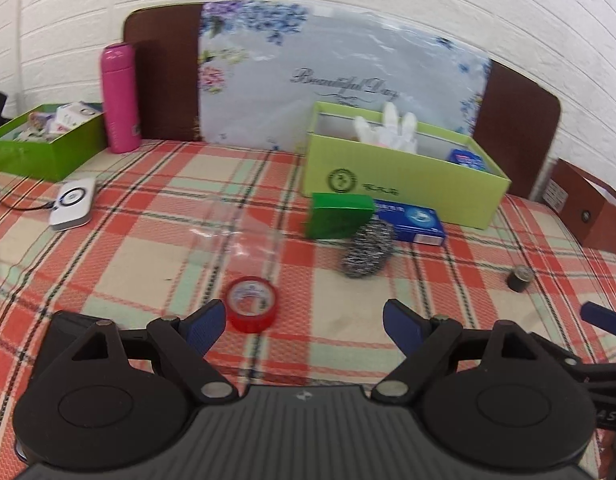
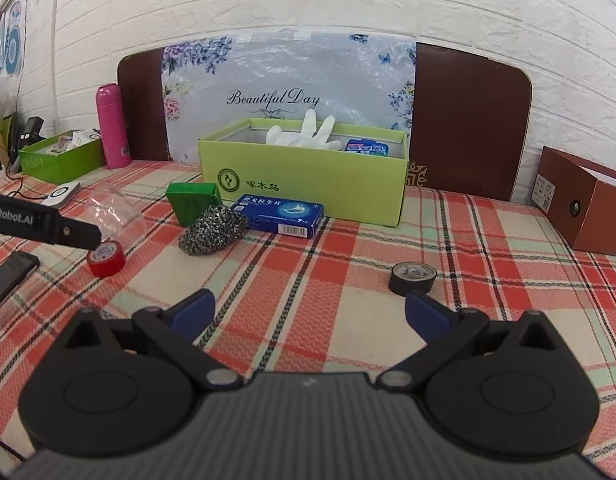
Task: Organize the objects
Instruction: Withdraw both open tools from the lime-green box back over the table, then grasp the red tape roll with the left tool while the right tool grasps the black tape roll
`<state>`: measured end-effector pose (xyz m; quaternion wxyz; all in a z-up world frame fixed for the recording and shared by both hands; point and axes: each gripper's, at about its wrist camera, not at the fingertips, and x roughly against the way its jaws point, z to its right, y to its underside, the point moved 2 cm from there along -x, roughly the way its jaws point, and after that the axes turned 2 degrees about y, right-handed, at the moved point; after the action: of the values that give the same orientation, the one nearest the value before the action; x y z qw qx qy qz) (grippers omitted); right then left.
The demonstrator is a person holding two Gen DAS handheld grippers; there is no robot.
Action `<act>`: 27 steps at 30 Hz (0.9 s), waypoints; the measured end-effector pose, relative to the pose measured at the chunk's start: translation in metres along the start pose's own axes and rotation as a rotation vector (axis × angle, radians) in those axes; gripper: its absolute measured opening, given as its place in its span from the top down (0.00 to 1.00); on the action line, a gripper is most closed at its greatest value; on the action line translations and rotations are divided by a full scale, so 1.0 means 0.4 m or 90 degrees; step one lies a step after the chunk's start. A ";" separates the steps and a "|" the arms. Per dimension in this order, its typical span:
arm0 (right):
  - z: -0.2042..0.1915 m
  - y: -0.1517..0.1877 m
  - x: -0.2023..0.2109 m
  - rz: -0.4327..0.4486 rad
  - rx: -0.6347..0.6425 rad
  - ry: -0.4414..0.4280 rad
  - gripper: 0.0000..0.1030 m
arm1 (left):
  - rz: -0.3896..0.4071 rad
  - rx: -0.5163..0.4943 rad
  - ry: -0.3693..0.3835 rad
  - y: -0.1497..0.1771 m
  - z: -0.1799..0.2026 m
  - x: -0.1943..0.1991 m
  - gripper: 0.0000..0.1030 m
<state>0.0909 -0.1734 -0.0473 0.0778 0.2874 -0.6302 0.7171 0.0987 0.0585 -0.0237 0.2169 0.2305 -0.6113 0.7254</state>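
On the plaid cloth lie a red tape roll (image 1: pixel 252 303) (image 2: pixel 106 257), a steel scourer (image 1: pixel 367 251) (image 2: pixel 213 230), a small green box (image 1: pixel 339 215) (image 2: pixel 193 201), a blue medicine box (image 1: pixel 412 221) (image 2: pixel 282 216) and a black tape roll (image 1: pixel 519 278) (image 2: pixel 412 278). Behind them stands a lime-green open box (image 1: pixel 404 188) (image 2: pixel 303 184) holding white gloves (image 2: pixel 308 136). My left gripper (image 1: pixel 303 324) is open, with the red roll just beyond its left fingertip. My right gripper (image 2: pixel 310 314) is open, with the black roll just ahead of its right fingertip. Nothing is between either pair of jaws.
A pink bottle (image 1: pixel 119 98), a dark green box of small items (image 1: pixel 43 144) and a white device (image 1: pixel 73 202) sit at the left. A clear plastic bag (image 1: pixel 235 232) lies mid-cloth. A brown carton (image 2: pixel 584 204) stands at the right. A floral board leans on the wall.
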 end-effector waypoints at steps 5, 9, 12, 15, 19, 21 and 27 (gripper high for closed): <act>-0.004 0.003 -0.007 0.001 -0.008 -0.003 0.00 | -0.012 0.026 0.002 0.004 -0.057 -0.035 0.22; -0.004 0.010 -0.021 -0.013 -0.014 -0.004 0.00 | -0.020 0.030 0.021 0.003 -0.072 -0.083 0.30; -0.001 0.014 -0.028 -0.022 -0.009 0.001 0.00 | -0.014 0.007 0.006 -0.006 -0.072 -0.125 0.30; 0.016 0.013 -0.036 -0.025 -0.018 0.006 0.00 | -0.031 0.002 0.010 -0.010 -0.081 -0.161 0.45; 0.054 0.005 -0.066 -0.038 -0.043 0.017 0.00 | -0.036 -0.018 0.009 0.002 -0.079 -0.163 0.67; 0.083 -0.002 -0.090 -0.039 -0.063 0.034 0.00 | -0.036 -0.023 0.035 0.011 -0.071 -0.145 0.75; 0.175 -0.023 -0.193 -0.063 -0.116 0.073 0.18 | -0.047 -0.056 0.115 0.038 -0.003 -0.127 0.85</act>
<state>0.1805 -0.2186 -0.0760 0.1748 0.2686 -0.6720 0.6676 0.1303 0.0558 -0.0664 0.3071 0.1770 -0.6115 0.7074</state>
